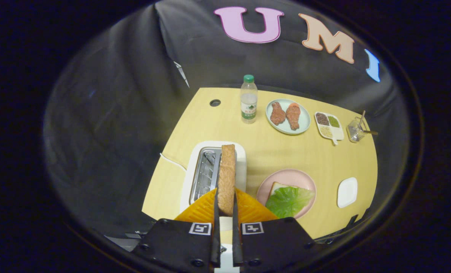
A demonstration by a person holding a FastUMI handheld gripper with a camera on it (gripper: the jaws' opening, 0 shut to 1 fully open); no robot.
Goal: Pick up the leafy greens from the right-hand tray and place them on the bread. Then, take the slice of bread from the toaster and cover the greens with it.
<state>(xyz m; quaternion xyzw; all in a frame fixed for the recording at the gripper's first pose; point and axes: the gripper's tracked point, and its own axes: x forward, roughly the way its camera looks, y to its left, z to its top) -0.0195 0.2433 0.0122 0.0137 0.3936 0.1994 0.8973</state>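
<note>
Your fingers [225,212] were clamped on the bread slice [226,178], held on edge above the toaster [210,170]. The lettuce [288,201] already lay on the bread on the pink plate [286,178], to the right. You needed to lift clear, swing right, and lay it flat over the leaf.

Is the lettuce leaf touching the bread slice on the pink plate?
Touching. The gripper view shows the lettuce leaf lying directly on the bread slice on the pink plate, no gap. The gripper is shut on the toast.
</note>
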